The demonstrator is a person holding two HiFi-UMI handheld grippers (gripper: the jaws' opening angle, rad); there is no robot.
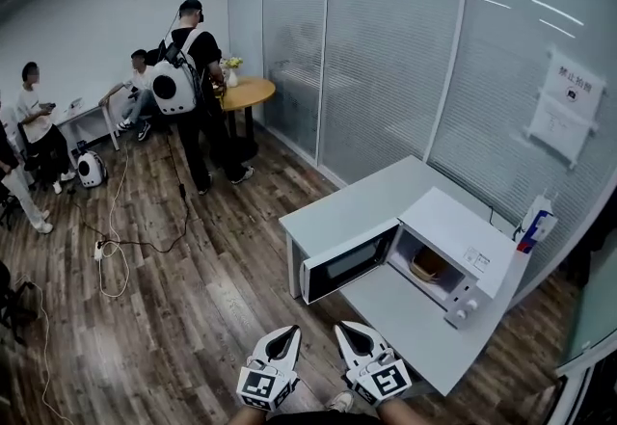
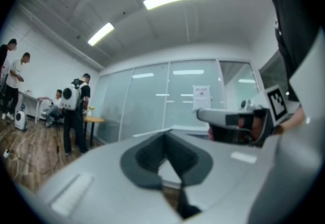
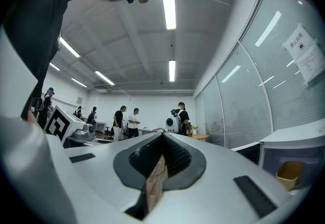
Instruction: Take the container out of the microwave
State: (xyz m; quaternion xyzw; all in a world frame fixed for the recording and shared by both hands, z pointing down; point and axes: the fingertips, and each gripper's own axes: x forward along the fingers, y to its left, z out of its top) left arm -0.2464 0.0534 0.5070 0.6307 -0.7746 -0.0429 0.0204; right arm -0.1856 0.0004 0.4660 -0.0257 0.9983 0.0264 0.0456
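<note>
On the grey surface [image 1: 386, 194] beside the glass wall, the microwave [image 1: 451, 238] stands with its door [image 1: 347, 264] swung fully open toward the room. The container [image 1: 427, 266], a tan bowl-like vessel, sits inside the cavity. It also shows at the far right of the right gripper view, again inside the open cavity.

Progress: step 1, opening the door, reads as complete. The reach, the grasp and the withdrawal are all outstanding. Nothing touches the container.

Tongs: the left tongs [image 1: 285, 332] are closed together on nothing, the jaws meeting at the tips. The right tongs [image 1: 345, 328] are likewise drawn together and empty, with only floorboards visible through the slit between the jaws. Both sit low, close to the person's body and well apart from the microwave. In my judgement, at least 1 pair must open before any grasp is possible.

Writing:
- A paper notice [image 1: 569, 103] on the glass wall carries a printed heading, too small to read.
- A white label [image 1: 475, 260] on the microwave's top is illegible.
- A carton [image 1: 536, 223] with blue and red print stands just beside the microwave; no brand can be made out.
- The marker cubes [image 1: 262, 386] bear black square patterns, no words.
</note>
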